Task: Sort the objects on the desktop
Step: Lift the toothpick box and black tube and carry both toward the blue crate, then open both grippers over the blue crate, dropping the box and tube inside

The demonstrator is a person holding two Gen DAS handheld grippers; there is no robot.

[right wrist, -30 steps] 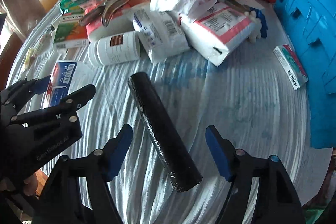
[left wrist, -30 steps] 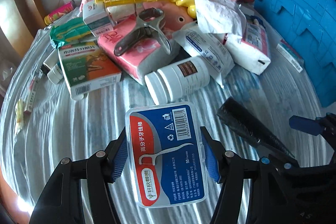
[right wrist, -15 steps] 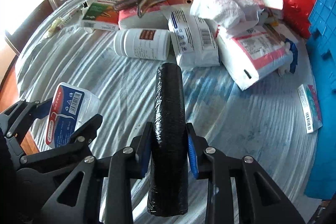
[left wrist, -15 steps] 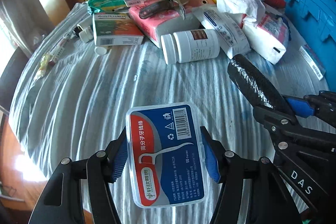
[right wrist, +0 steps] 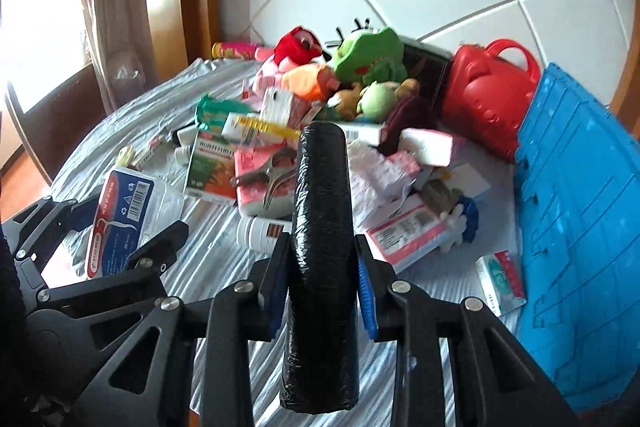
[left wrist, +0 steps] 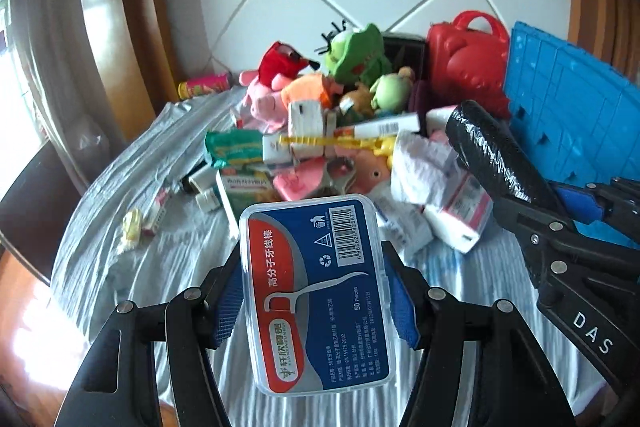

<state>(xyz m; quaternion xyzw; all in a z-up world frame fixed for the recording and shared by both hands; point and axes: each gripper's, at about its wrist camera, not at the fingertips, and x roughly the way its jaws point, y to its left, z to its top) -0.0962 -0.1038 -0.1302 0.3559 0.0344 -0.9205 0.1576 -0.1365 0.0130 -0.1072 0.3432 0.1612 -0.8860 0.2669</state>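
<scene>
the left gripper (left wrist: 314, 301) squeezed the floss box (left wrist: 316, 291), the right gripper (right wrist: 322, 281) squeezed the black roll (right wrist: 320, 227), but the big pile (right wrist: 320, 131) was not sorted yet

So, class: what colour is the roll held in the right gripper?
Black, glossy wrap; the roll shows best in the right wrist view.
</scene>
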